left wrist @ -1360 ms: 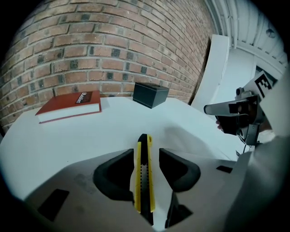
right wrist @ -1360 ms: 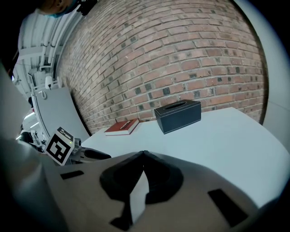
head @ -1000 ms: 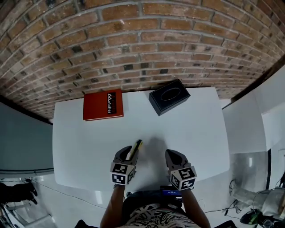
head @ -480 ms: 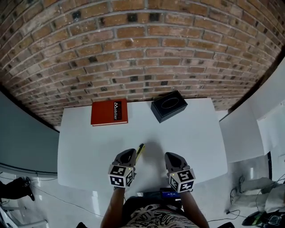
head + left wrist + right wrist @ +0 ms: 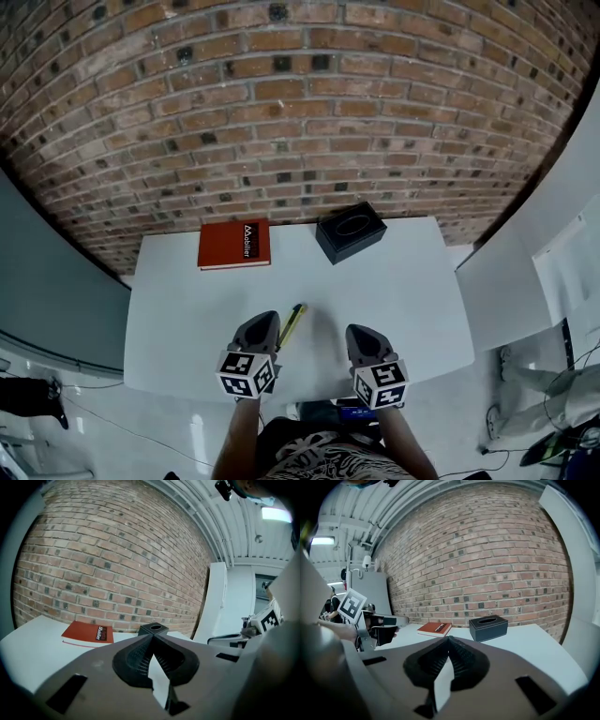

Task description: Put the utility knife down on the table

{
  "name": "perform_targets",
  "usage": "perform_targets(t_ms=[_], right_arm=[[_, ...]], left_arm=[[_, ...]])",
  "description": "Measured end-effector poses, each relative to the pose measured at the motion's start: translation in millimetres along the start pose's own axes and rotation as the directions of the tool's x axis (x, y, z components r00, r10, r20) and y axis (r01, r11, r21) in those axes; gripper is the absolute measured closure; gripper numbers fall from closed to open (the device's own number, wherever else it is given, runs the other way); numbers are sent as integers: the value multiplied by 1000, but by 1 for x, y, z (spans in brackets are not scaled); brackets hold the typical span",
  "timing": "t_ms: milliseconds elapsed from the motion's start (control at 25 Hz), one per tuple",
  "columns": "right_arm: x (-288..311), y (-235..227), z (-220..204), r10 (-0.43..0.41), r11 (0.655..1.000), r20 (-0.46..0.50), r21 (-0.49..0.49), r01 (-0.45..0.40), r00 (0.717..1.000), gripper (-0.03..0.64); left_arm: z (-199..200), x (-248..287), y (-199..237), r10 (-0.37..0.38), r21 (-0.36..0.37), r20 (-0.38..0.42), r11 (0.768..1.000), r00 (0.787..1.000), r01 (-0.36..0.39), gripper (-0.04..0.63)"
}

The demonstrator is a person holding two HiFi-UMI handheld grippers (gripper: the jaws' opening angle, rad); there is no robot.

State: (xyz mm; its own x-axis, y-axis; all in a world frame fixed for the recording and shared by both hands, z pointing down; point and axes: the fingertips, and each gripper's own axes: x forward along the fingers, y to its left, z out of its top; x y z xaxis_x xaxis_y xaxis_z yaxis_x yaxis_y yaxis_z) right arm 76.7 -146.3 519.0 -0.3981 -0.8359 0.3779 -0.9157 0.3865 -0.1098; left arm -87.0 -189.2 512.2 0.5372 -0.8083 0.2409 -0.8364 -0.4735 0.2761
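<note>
The utility knife (image 5: 292,324), slim and yellow with a black tip, lies on the white table (image 5: 412,291) in the head view. It sits just right of my left gripper (image 5: 263,321), near the front edge. In the left gripper view the jaws of the left gripper (image 5: 152,637) stand shut with nothing between them. My right gripper (image 5: 360,332) hovers a little to the right of the knife. In the right gripper view the right gripper (image 5: 448,639) is shut and empty too. Neither gripper view shows the knife.
A red book (image 5: 234,244) lies at the table's back left, by the brick wall. A black tissue box (image 5: 350,231) stands at the back middle. A white partition (image 5: 525,272) borders the table on the right.
The knife was at the left gripper's tip a second ago; now it lies apart, beside the gripper. The head camera has tilted, so the table sits lower in view.
</note>
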Motion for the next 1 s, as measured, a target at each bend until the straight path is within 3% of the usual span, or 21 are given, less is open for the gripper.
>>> perform_targets(t_ms=[160,1000], right_arm=[[-12,5,3,-10,1000,21,-9,10,1000,617],[-25,17,6,-20,1000,39,-22,21,999,617]], left_arm=[[13,-15,-8,-10,15,49,1000,999,9,581],[10,-30,-11,-15,50,27,999,1000,14,581]])
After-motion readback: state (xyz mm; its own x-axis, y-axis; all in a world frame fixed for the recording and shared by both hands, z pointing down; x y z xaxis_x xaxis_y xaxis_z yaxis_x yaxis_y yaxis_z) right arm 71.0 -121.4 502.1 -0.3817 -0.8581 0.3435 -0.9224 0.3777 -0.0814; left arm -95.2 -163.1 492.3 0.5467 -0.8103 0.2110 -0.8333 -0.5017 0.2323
